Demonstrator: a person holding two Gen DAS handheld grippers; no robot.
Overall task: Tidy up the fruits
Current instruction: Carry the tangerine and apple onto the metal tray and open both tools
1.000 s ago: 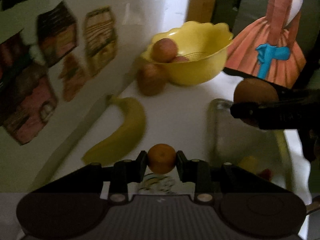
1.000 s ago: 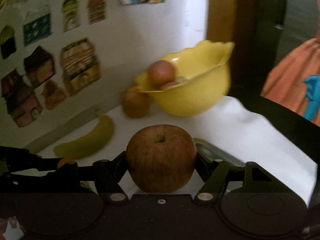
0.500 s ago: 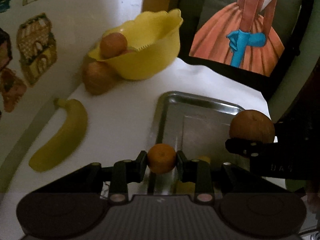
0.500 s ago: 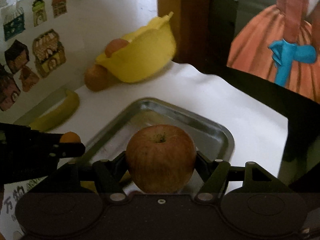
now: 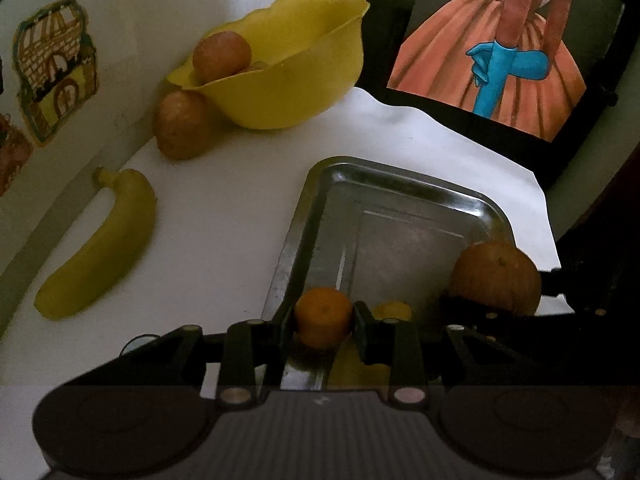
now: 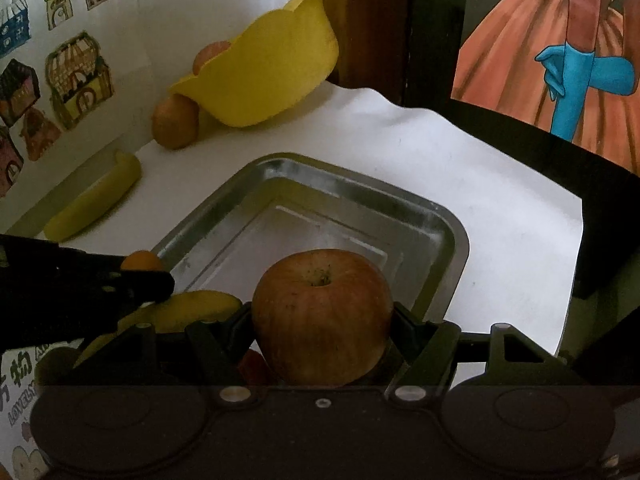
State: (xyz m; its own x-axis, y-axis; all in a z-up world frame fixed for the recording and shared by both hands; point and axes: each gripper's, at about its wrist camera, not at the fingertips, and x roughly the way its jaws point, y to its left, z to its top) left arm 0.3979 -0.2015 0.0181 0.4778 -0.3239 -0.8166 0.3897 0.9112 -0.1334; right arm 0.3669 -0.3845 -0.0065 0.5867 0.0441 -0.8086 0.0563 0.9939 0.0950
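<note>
Left gripper point(image 5: 323, 322): my jaws are clamped on a small orange point(image 5: 323, 317), round, bright and faintly dimpled, held over the near left rim of the metal tray point(image 5: 404, 196).
Right gripper point(image 6: 321, 320): I have it closed around a large apple point(image 6: 321, 316), red-brown with pale streaks, stem hollow facing up, held above the near end of the tray.
Metal tray: shiny, rectangular with rounded corners, lying on the white table cover point(image 5: 224, 216); its far half is bare metal. At its near end I see a yellow fruit point(image 6: 188, 312) partly hidden behind my grippers, and I cannot tell what kind it is.
Banana point(image 5: 100, 244): plain yellow, lying on the cover left of the tray, well apart from it.
Yellow bowl point(image 5: 288, 76): wavy rim, at the far side by the wall, with a reddish apple in bowl point(image 5: 221, 56) showing above the edge.
Loose apple point(image 5: 182, 124): on the cover, touching the bowl's left side.
Wall point(image 5: 160, 12): white, with house drawings point(image 5: 54, 68) stuck on it.
</note>
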